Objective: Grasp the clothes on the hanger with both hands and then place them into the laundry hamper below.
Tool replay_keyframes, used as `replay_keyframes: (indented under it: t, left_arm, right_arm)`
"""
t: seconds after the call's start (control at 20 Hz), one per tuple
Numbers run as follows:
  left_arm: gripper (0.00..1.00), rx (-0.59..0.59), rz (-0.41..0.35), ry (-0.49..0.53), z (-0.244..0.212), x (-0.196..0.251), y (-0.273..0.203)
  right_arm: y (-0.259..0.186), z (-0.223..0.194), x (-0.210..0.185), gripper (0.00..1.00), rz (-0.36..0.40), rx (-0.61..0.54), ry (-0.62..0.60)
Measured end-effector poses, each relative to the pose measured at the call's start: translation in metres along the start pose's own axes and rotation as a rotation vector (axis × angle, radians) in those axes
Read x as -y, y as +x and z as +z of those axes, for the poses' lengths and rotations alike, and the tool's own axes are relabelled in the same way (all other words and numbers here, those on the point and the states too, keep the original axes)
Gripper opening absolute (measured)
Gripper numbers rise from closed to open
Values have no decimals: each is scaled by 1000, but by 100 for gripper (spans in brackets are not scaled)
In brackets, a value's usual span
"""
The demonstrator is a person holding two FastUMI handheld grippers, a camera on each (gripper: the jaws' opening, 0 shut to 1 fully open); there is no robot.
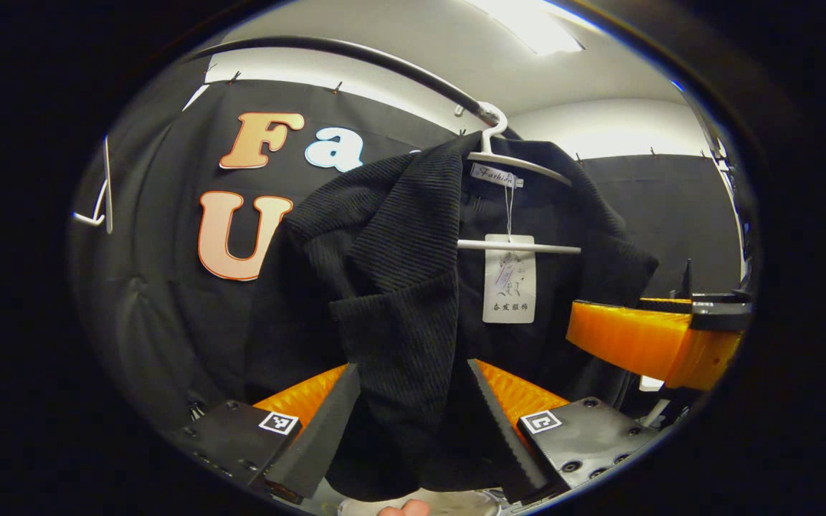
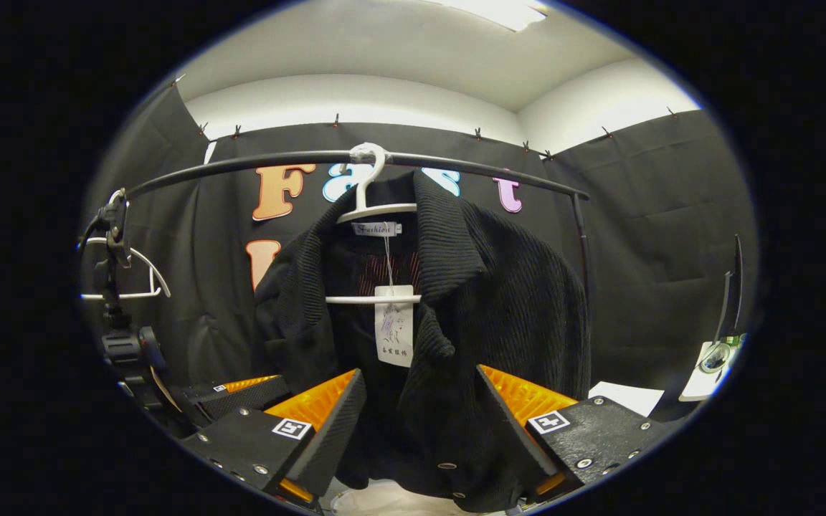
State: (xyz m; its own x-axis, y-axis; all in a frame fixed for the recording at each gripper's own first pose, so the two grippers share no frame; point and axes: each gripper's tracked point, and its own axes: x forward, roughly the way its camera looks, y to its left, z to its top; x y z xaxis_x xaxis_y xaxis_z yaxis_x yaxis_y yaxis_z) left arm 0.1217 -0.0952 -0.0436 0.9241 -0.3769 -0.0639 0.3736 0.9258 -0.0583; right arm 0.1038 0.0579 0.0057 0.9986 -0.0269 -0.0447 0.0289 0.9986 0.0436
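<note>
Black ribbed jacket (image 2: 485, 301) hangs on the white hanger (image 2: 373, 208) on the rail (image 2: 241, 163). Left hand-held gripper (image 1: 413, 423) and right hand-held gripper (image 2: 420, 430) both spread wide around its hem, not clamped; a thin pinch could slip, or yank the hanger along

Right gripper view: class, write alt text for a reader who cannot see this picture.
A black ribbed jacket hangs on a white hanger from a curved rail, a paper tag dangling inside its collar. The right gripper is open with the jacket's lower front between its fingers. The left gripper shows at lower left.
</note>
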Motion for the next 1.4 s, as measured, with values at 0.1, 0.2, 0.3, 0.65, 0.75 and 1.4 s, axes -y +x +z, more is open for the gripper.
replay_keyframes:
  t: [0.1, 0.2, 0.3, 0.65, 0.75, 1.4]
  left_arm:
    - [96, -2, 1, -6, -4, -2, 7]
    - [96, -2, 1, -9, -6, -2, 13]
    - [96, -3, -6, -1, -7, 2, 18]
    - [94, 11, -40, -8, -5, 8, 25]
    - [81, 8, -42, -3, -4, 6, 28]
    - [7, 41, 77, 50, 16, -21, 13]
  right_arm:
    - [7, -3, 0, 100, -4, -10, 10]
    - [13, -4, 0, 82, 1, -16, 22]
    - [18, -5, -1, 78, 9, -21, 25]
    - [31, -10, 0, 56, 25, -32, 33]
    - [33, -8, 2, 49, 26, -31, 28]
    - [11, 1, 36, 0, -49, 24, -98]
